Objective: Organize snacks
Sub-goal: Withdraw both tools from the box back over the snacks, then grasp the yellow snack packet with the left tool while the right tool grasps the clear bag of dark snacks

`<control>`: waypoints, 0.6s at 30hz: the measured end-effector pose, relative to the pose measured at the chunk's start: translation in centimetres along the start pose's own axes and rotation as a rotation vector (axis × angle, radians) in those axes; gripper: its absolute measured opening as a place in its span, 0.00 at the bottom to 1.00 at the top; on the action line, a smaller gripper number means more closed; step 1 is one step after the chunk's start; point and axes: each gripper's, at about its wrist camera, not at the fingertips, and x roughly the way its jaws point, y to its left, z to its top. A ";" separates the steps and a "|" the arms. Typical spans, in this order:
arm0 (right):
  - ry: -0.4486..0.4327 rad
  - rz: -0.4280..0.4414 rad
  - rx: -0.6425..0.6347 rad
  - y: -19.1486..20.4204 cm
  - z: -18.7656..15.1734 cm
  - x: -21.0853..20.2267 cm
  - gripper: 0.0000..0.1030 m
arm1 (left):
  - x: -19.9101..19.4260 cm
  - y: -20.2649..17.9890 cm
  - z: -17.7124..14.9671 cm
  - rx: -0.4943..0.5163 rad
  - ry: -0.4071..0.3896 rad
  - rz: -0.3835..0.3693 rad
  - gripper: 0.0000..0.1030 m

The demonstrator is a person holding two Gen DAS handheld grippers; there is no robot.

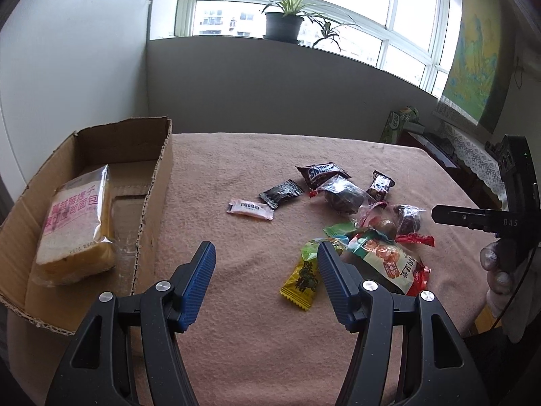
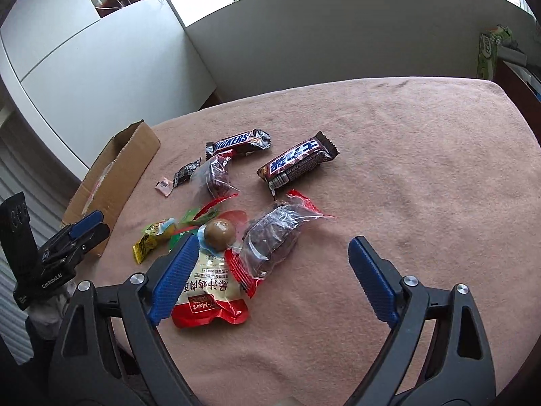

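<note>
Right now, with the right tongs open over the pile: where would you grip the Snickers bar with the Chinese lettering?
Probably across the middle of the Chinese-lettered Snickers bar, pads on its two long edges, coming from above. It lies flat on the pink cloth with bare cloth all round. The crimped ends are flat and would likely slip. The right tongs are open and empty.

Daylight from the window point(image 1: 304, 3) lights both views evenly; its panes are blown out to white. The wall beneath it falls in dull shade. Shadows on the surface point(image 1: 257, 155) are soft and faint. Clear wrappers point(image 2: 270, 237) carry small glints of glare. Both fisheye pictures bend straight edges strongly and darken into black corners. Focus is sharp mid-frame, softer toward the rim.
</note>
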 end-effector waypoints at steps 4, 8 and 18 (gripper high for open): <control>0.013 -0.031 -0.008 0.2 0.1 0.8 0.80 | 0.3 -0.7 -0.4 0.022 0.025 -0.028 0.60; 0.017 -0.034 -0.017 0.6 0.0 1.1 0.79 | 0.4 -2.4 -1.0 0.105 0.028 -0.025 0.60; 0.051 -0.057 -0.005 0.7 0.4 3.0 0.71 | 3.2 -3.1 -1.1 0.109 0.133 -0.050 0.50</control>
